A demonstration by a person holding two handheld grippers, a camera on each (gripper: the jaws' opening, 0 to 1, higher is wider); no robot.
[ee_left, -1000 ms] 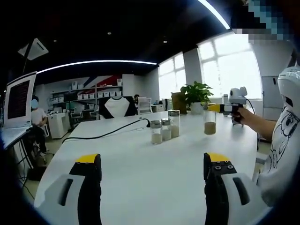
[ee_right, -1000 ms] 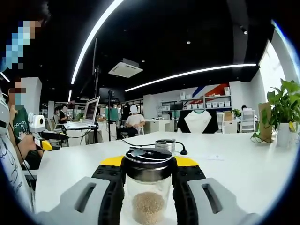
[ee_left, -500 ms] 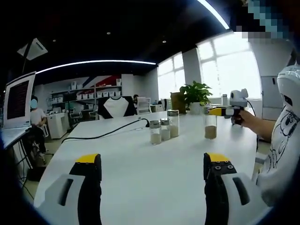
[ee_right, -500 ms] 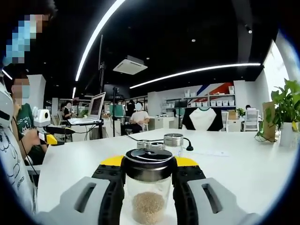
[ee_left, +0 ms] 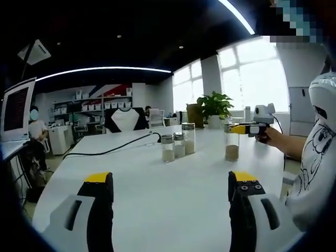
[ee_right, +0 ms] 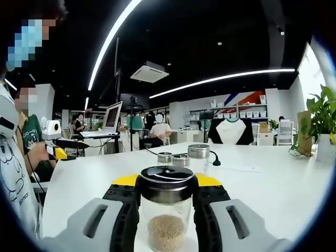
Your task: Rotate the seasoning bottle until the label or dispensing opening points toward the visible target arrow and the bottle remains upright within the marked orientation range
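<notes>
A clear glass seasoning bottle (ee_right: 167, 210) with a black-rimmed metal lid and tan grains at its bottom stands upright between the jaws of my right gripper (ee_right: 167, 195), which is shut on it. In the left gripper view that bottle (ee_left: 231, 147) rests on or just above the white table (ee_left: 173, 184) at the right, held by the right gripper (ee_left: 242, 128) in a person's hand. My left gripper (ee_left: 170, 184) is open over the near table with nothing between its jaws. No arrow mark is visible.
Three more glass shakers (ee_left: 176, 145) stand grouped mid-table, also seen as shakers (ee_right: 184, 156) beyond the held bottle. A black cable (ee_left: 115, 149) runs across the table. A potted plant (ee_left: 214, 107) sits at the far end. A seated person (ee_right: 157, 134) and desks lie behind.
The right gripper has carried the bottle lower and nearer the three shakers. Both views have shifted slightly with the hands.
</notes>
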